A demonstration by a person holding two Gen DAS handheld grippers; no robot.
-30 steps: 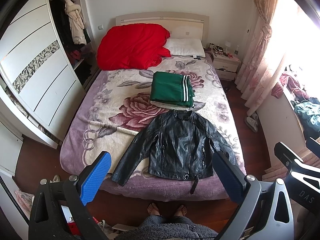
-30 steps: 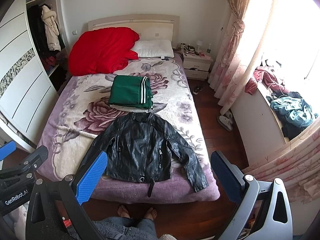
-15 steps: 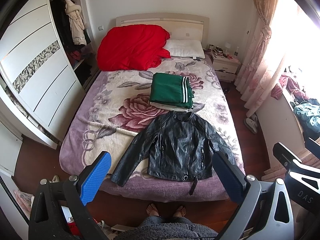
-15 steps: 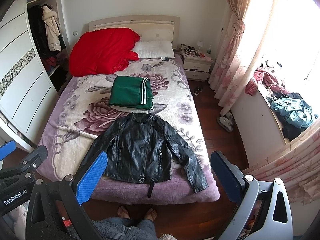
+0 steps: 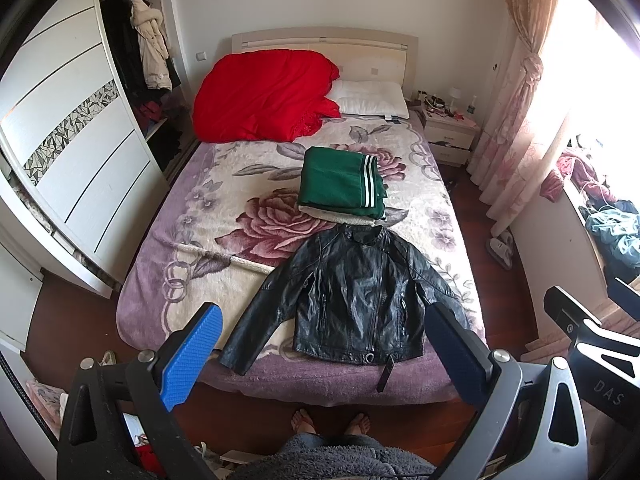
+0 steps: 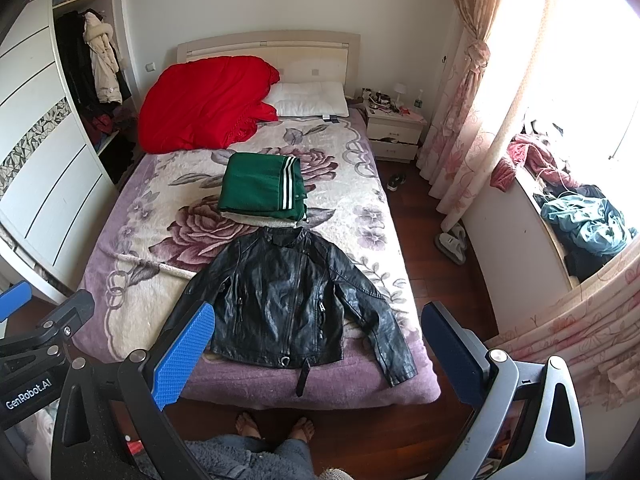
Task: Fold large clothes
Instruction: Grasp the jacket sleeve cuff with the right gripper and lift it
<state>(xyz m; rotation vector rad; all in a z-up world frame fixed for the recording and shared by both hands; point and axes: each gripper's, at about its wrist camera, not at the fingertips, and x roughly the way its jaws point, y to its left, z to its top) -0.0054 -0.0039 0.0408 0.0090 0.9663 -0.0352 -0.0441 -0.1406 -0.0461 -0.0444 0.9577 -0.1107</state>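
A black leather jacket lies flat, front up, sleeves spread, at the foot of the bed. Just beyond its collar sits a folded green garment with white stripes on a cream one. My left gripper is open, held high above the bed's foot edge, well short of the jacket. My right gripper is open too, at similar height, with nothing between its fingers. Each gripper shows at the edge of the other's view.
A red quilt and a white pillow lie at the headboard. A white wardrobe stands left, a nightstand and curtains right. A person's bare feet stand on the wood floor at the bed's foot. Slippers lie by the curtain.
Both views have shifted only slightly; the jacket sits a touch higher in frame. Both grippers stay open, and nothing on the bed has moved.
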